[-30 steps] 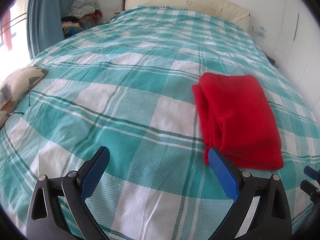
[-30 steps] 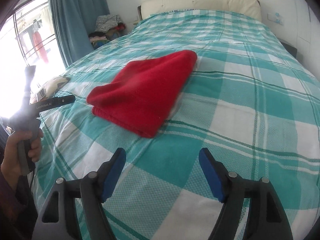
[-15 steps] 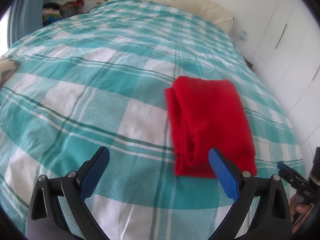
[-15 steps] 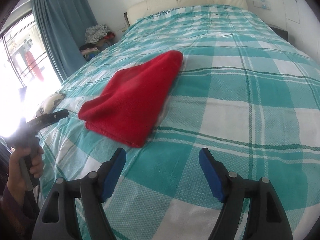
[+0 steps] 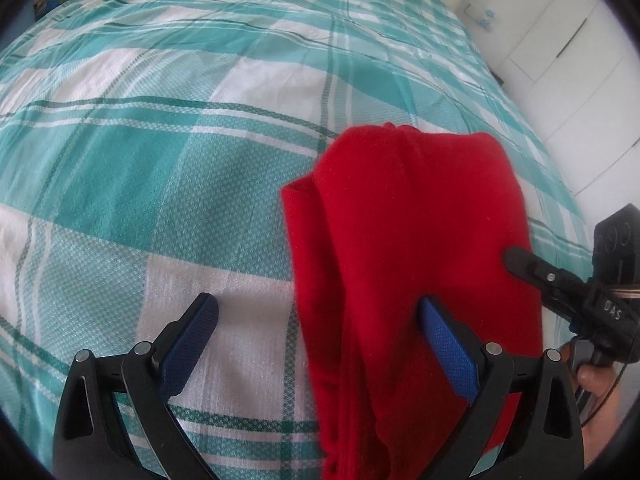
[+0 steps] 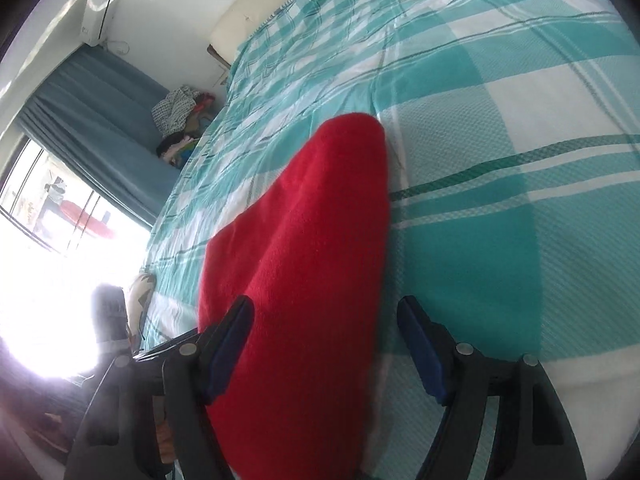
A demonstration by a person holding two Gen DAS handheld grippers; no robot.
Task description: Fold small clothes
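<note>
A folded red cloth (image 5: 400,240) lies on the bed's teal checked cover (image 5: 160,160). My left gripper (image 5: 316,304) is open and hangs low over the cloth's near end. Its right finger is above the red fabric, and the cloth's left edge lies between the jaws. The right gripper (image 5: 560,280) reaches in from the right, its tip at the cloth's right edge. In the right wrist view the red cloth (image 6: 312,260) fills the gap of my right gripper (image 6: 324,304). Its jaws are closing, with the cloth between them and the pads not pressing it.
A white wardrobe (image 5: 560,60) stands to the right of the bed. A cream headboard (image 6: 248,12), a blue curtain (image 6: 92,108) and a pile of clothes (image 6: 180,120) stand at the far side. A patterned pillow (image 6: 140,296) lies by the bright window.
Both grippers have come in close over the red cloth and tipped downward. The right gripper has rolled, tilting its view, and its jaws stand narrower than before.
</note>
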